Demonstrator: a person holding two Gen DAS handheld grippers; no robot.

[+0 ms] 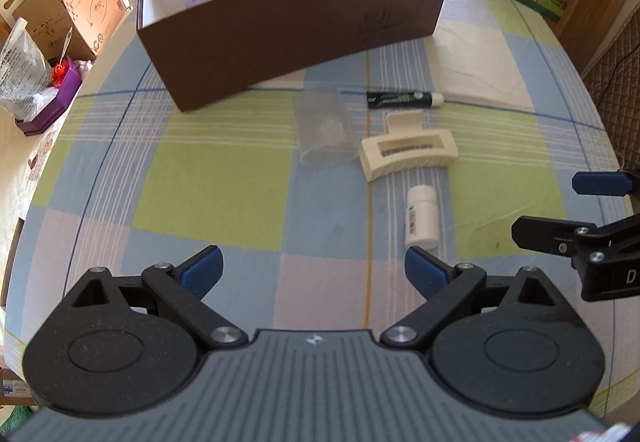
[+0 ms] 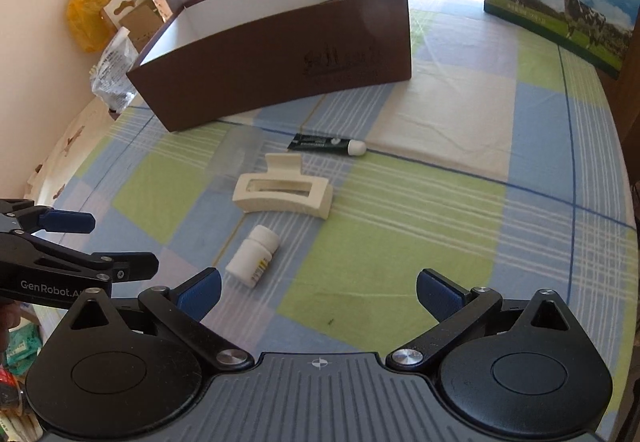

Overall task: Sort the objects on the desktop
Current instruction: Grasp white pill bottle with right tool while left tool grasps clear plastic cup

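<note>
Presently both grippers hang spread and empty, the right gripper [image 2: 318, 292] nearer the white pill bottle [image 2: 253, 256], which lies on its side just ahead-left of its fingers, long axis slanting away toward the cream hair clip [image 2: 282, 194] on the checked tablecloth [image 2: 440, 210], brown box [image 2: 280, 54] beyond, left gripper [image 1: 314, 270] alongside.

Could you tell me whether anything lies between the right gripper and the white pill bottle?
Nothing visible does. The right gripper is open, and the pill bottle lies on the cloth just ahead of its left finger. The hair clip lies beyond the bottle.
</note>
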